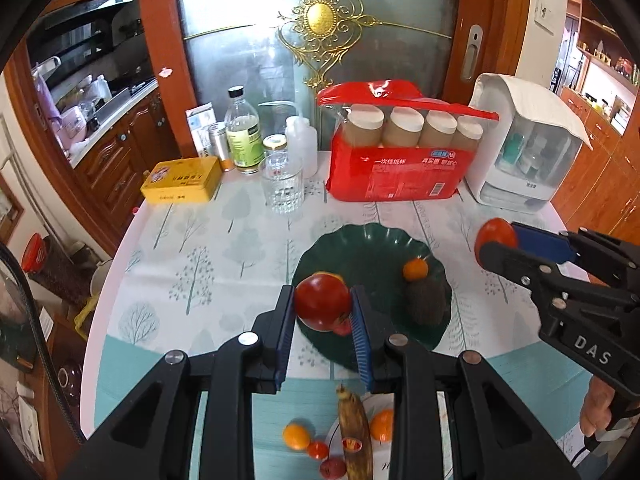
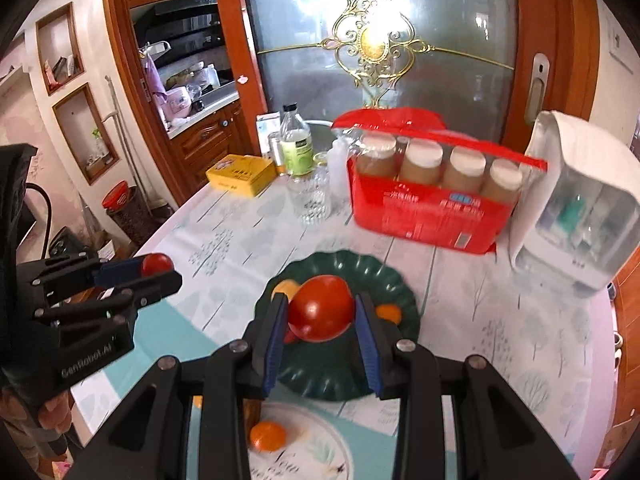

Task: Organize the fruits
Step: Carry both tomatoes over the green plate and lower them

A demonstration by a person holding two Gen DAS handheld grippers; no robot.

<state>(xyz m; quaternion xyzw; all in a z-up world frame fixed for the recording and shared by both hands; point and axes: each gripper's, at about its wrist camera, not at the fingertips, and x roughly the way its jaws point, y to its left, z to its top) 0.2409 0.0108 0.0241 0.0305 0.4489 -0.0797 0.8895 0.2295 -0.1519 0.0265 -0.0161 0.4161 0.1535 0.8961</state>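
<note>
My left claw (image 1: 323, 308) grips a red apple (image 1: 323, 302); right claw (image 2: 321, 316) clamps a tomato (image 2: 321, 313). Both over green plate (image 1: 372, 248) on tree-print bench (image 1: 200, 248). Glass door (image 1: 320, 20) behind.

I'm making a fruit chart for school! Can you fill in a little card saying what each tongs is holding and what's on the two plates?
left tongs: shut on a red apple
right tongs: shut on a red round fruit, maybe a tomato
green plate: small orange and a dark avocado
white plate: banana, with more small fruit around it
still to sort: the fruit at the white plate
</note>
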